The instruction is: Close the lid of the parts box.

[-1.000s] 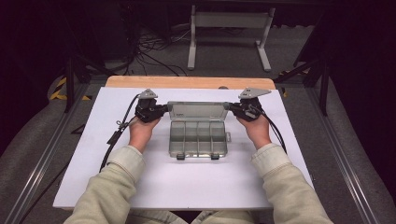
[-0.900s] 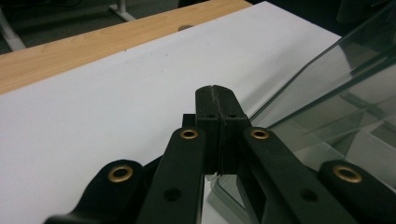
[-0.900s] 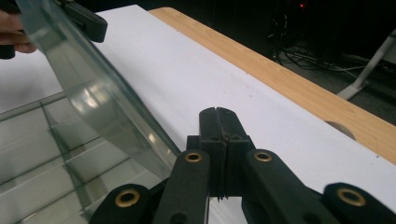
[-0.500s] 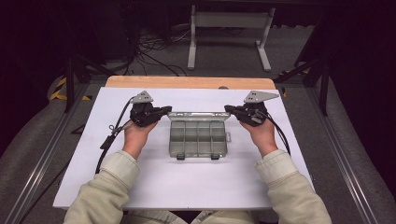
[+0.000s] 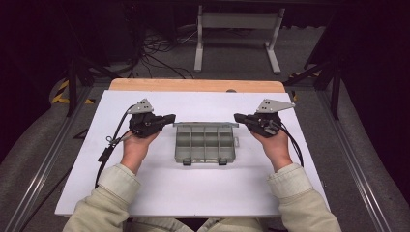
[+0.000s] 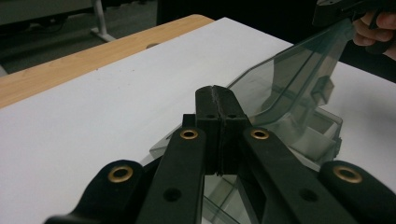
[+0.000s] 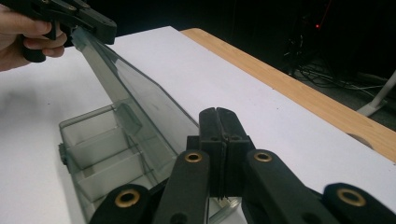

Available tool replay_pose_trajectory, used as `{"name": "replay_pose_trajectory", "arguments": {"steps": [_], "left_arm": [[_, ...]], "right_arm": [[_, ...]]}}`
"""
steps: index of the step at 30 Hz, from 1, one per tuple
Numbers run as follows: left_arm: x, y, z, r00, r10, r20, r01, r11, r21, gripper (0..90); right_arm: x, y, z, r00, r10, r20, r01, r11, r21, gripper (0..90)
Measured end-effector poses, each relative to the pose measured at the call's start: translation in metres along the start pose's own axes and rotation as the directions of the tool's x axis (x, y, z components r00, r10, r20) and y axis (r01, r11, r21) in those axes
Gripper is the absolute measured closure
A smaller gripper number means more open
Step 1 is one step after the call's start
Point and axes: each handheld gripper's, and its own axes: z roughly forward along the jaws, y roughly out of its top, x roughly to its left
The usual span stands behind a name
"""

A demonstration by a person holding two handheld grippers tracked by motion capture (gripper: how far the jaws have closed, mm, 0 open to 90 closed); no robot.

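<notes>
I hold both claws at the far corners of the clear compartment box, which sits mid-table on the white board with its long axis running left to right between my hands. My left gripper and right gripper each have their jaws pressed together at an end of the raised lid, pinching its edge as far as I can tell. The lid stands tilted, the tray just below and inward of both claws, equally near each hand.
</notes>
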Motion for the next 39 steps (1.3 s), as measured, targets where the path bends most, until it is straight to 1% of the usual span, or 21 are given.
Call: {"name": "replay_pose_trajectory", "arguments": {"steps": [2, 4, 6, 8, 10, 11, 13, 15, 18, 19, 20, 23, 24, 28, 32, 33, 35, 36, 37, 38, 39], "left_arm": [[-0.003, -0.001, -0.002, 0.9999, -0.004, 0.01, 0.004, 1.0, 0.002, 89.8], [-0.006, -0.001, -0.005, 0.9999, 0.012, 0.008, -0.012, 0.9999, 0.004, 89.8], [-0.008, -0.001, -0.007, 0.9999, 0.013, 0.011, -0.013, 0.9999, 0.0, 89.8], [-0.013, -0.001, -0.01, 0.9998, 0.018, 0.012, -0.018, 0.9998, 0.012, 89.8], [-0.014, -0.001, -0.011, 0.9996, 0.023, 0.015, -0.023, 0.9996, 0.014, 89.8], [-0.015, -0.002, -0.011, 0.9997, 0.02, 0.016, -0.02, 0.9997, 0.014, 89.8], [-0.016, -0.001, -0.012, 0.9993, 0.032, 0.018, -0.033, 0.9993, 0.016, 89.9], [-0.018, -0.001, -0.012, 0.9993, 0.025, 0.026, -0.026, 0.9996, 0.012, 89.8], [-0.02, 0.001, -0.014, 0.9988, 0.035, 0.034, -0.036, 0.999, 0.025, 89.8], [-0.021, 0.001, -0.014, 0.9987, 0.035, 0.038, -0.036, 0.9989, 0.029, 89.8], [-0.021, 0.001, -0.015, 0.9984, 0.048, 0.031, -0.049, 0.9981, 0.036, 89.8], [-0.022, 0.001, -0.015, 0.9984, 0.039, 0.04, -0.042, 0.9974, 0.059, 89.8], [-0.022, 0.001, -0.016, 0.9984, 0.03, 0.047, -0.033, 0.9968, 0.073, 89.8], [-0.023, 0.002, -0.017, 0.9978, 0.031, 0.059, -0.036, 0.995, 0.093, 89.8], [-0.026, 0.002, -0.016, 0.9967, 0.038, 0.071, -0.048, 0.9902, 0.132, 89.8], [-0.026, 0.002, -0.016, 0.9962, 0.053, 0.069, -0.062, 0.9883, 0.139, 89.8], [-0.027, 0.002, -0.015, 0.9956, 0.054, 0.077, -0.065, 0.9862, 0.152, 89.8], [-0.028, 0.002, -0.015, 0.995, 0.046, 0.089, -0.06, 0.9846, 0.164, 89.8], [-0.028, 0.002, -0.015, 0.9943, 0.056, 0.091, -0.071, 0.9827, 0.171, 89.8], [-0.029, 0.002, -0.015, 0.9941, 0.048, 0.097, -0.065, 0.9817, 0.179, 89.8], [-0.029, 0.002, -0.015, 0.994, 0.057, 0.094, -0.073, 0.98, 0.185, 89.8]], "right_arm": [[0.003, 0.0, -0.002, 1.0, -0.004, 0.0, 0.004, 1.0, -0.001, 90.0], [0.006, -0.001, -0.005, 1.0, -0.005, -0.001, 0.005, 1.0, -0.006, 90.0], [0.009, -0.002, -0.008, 1.0, 0.005, -0.009, -0.005, 1.0, -0.014, 90.0], [0.011, -0.001, -0.009, 1.0, 0.002, -0.009, -0.002, 1.0, -0.006, 90.0], [0.012, -0.001, -0.011, 1.0, -0.002, -0.008, 0.002, 1.0, -0.007, 90.0], [0.013, 0.0, -0.012, 0.9999, -0.003, -0.012, 0.003, 1.0, -0.008, 90.0], [0.016, 0.0, -0.013, 0.9998, -0.006, -0.017, 0.006, 1.0, -0.003, 90.0], [0.018, 0.001, -0.014, 0.9997, -0.007, -0.023, 0.007, 1.0, -0.001, 90.0], [0.02, 0.001, -0.015, 0.9994, -0.01, -0.033, 0.01, 1.0, 0.008, 90.0], [0.02, 0.001, -0.015, 0.9993, -0.01, -0.035, 0.01, 1.0, 0.013, 90.0], [0.021, 0.001, -0.015, 0.9992, -0.009, -0.039, 0.01, 1.0, 0.018, 90.0], [0.021, 0.001, -0.015, 0.9987, -0.001, -0.052, 0.004, 0.999, 0.045, 90.0], [0.022, 0.0, -0.015, 0.9985, 0.0, -0.055, 0.002, 0.999, 0.054, 90.0], [0.023, 0.0, -0.014, 0.9976, 0.009, -0.069, -0.003, 0.997, 0.079, 90.0], [0.026, -0.001, -0.012, 0.9962, 0.008, -0.087, 0.003, 0.992, 0.126, 90.0], [0.027, -0.001, -0.011, 0.9959, 0.009, -0.09, 0.003, 0.991, 0.134, 90.0], [0.028, -0.002, -0.01, 0.995, 0.012, -0.1, 0.004, 0.988, 0.155, 90.0], [0.029, -0.002, -0.01, 0.9947, 0.011, -0.103, 0.006, 0.987, 0.16, 90.0], [0.03, -0.002, -0.01, 0.9943, 0.01, -0.106, 0.008, 0.986, 0.169, 90.0], [0.03, -0.002, -0.01, 0.994, 0.009, -0.109, 0.011, 0.984, 0.176, 90.0], [0.031, -0.002, -0.009, 0.9937, 0.01, -0.112, 0.011, 0.983, 0.181, 90.0]]}}
